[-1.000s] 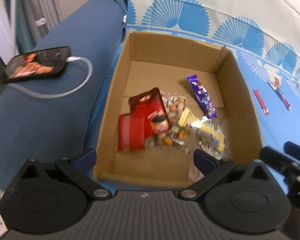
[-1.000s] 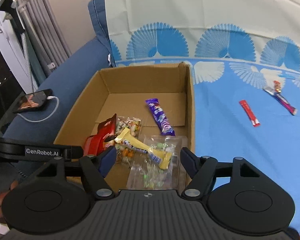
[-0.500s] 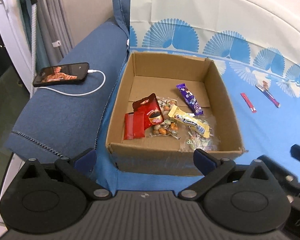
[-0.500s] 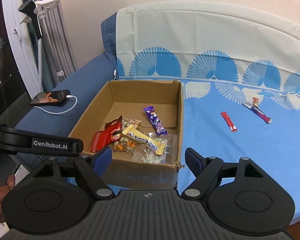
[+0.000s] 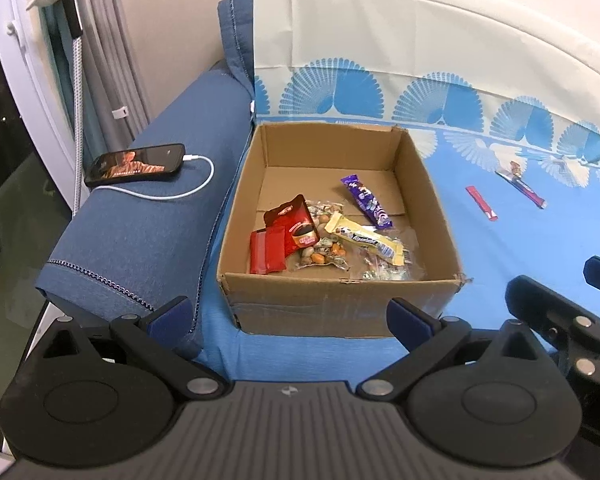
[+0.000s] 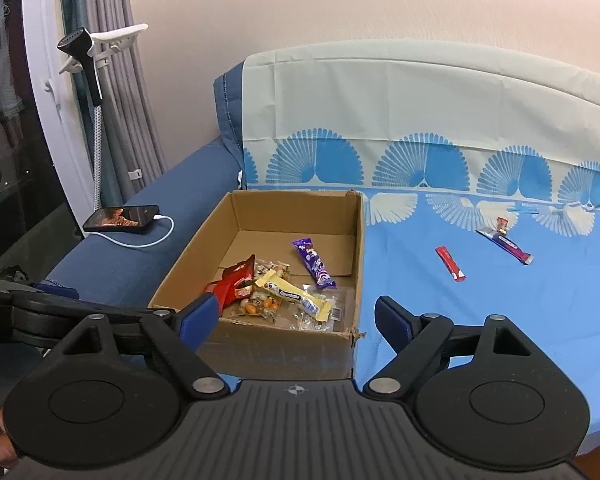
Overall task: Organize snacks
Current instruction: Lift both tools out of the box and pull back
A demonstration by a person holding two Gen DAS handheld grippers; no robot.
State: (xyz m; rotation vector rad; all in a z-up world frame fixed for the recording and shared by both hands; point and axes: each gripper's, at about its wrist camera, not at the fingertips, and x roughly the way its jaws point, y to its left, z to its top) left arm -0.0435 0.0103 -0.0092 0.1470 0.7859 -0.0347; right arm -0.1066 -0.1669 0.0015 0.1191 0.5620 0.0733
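Between picks: right gripper (image 6: 294, 314) has just been opening, left gripper (image 5: 288, 316) apart, both empty (box (image 6: 260, 346) half-filled). Next: reach red stick (image 6: 450, 263).

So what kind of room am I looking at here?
Most likely a living room or bedroom in a home. A blue sofa with a printed sheet spread over it fills the view, a phone charges on its armrest, and a garment steamer stands by the curtains.
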